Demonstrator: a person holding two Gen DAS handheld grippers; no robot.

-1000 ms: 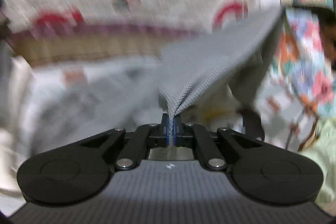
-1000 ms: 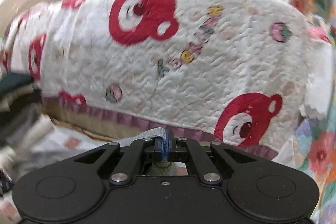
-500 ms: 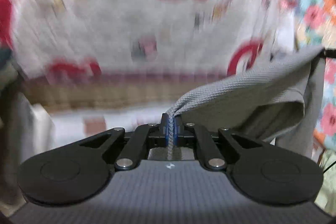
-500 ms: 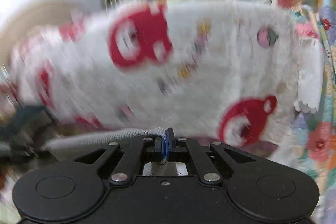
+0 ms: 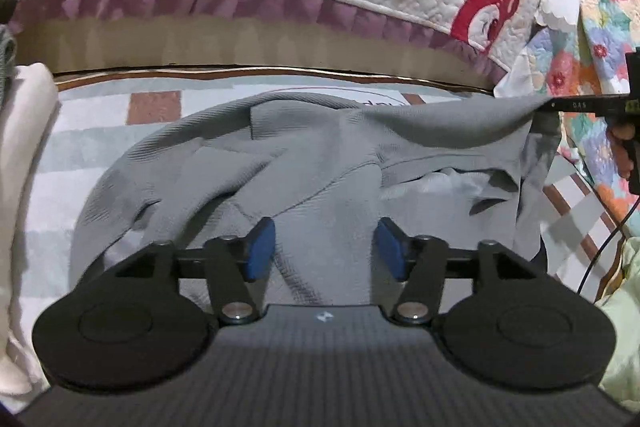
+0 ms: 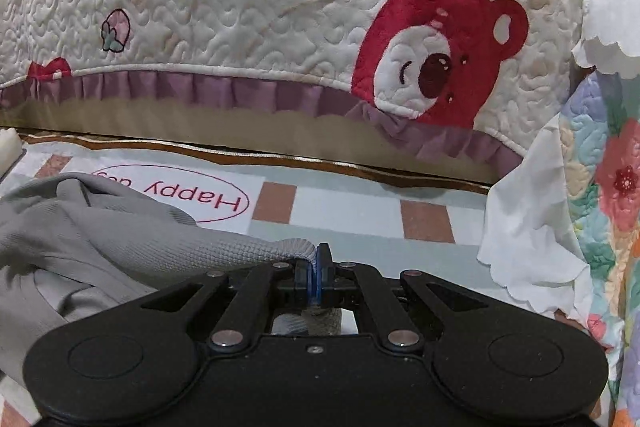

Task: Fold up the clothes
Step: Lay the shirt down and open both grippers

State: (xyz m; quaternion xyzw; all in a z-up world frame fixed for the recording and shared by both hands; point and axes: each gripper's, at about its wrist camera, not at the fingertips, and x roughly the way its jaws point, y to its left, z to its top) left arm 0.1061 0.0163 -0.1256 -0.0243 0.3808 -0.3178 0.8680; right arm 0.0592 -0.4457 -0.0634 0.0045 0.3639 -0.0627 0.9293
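Observation:
A grey ribbed garment (image 5: 304,163) lies crumpled on the checked bed sheet (image 5: 84,143). In the left wrist view my left gripper (image 5: 326,247) hovers over its near edge with its jaws opening; the blue pads (image 5: 262,247) stand apart and cloth lies below the gap, not pinched. My right gripper (image 6: 316,267) is shut on the garment's (image 6: 120,247) corner. That same gripper (image 5: 592,105) shows at the right edge of the left wrist view, holding the corner lifted and stretched to the right.
A white quilt with red bears (image 6: 280,7) and a purple frill drapes the headboard behind. A floral quilt (image 6: 616,187) hangs at the right. Pale cloth (image 5: 24,155) lies at the left of the sheet. A hand (image 5: 622,147) grips the right tool.
The left gripper has let go of the garment and its jaws have spread. Both grippers have come down toward the sheet, and the garment now rests spread on it, one corner still lifted.

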